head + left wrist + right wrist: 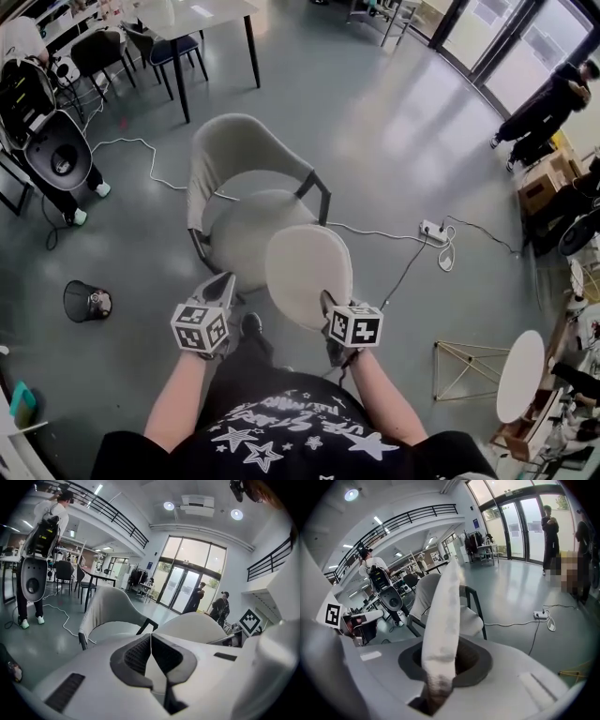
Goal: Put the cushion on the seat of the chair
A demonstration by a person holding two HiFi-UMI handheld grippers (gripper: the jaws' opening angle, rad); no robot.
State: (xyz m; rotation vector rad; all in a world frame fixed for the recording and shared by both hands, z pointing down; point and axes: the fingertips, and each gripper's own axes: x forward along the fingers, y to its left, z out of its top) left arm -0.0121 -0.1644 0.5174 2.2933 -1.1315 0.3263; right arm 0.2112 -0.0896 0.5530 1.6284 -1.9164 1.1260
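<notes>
A beige shell chair (246, 164) with dark legs stands on the grey floor in front of me, its round seat (246, 234) bare. My right gripper (325, 302) is shut on the near edge of a round cream cushion (307, 272), which hangs over the seat's right front edge. In the right gripper view the cushion (443, 616) stands edge-on between the jaws, with the chair (471, 620) behind it. My left gripper (223, 283) is shut and holds nothing, just left of the cushion at the seat's front. In the left gripper view, chair (110, 613) and cushion (194, 625) lie ahead.
A white cable runs behind the chair to a power strip (433, 228). A black bin (84, 302) sits at the left, a person with gear (42, 122) farther left. A black table (202, 14) stands behind. A round white side table (520, 375) and a wire frame (469, 370) are at the right.
</notes>
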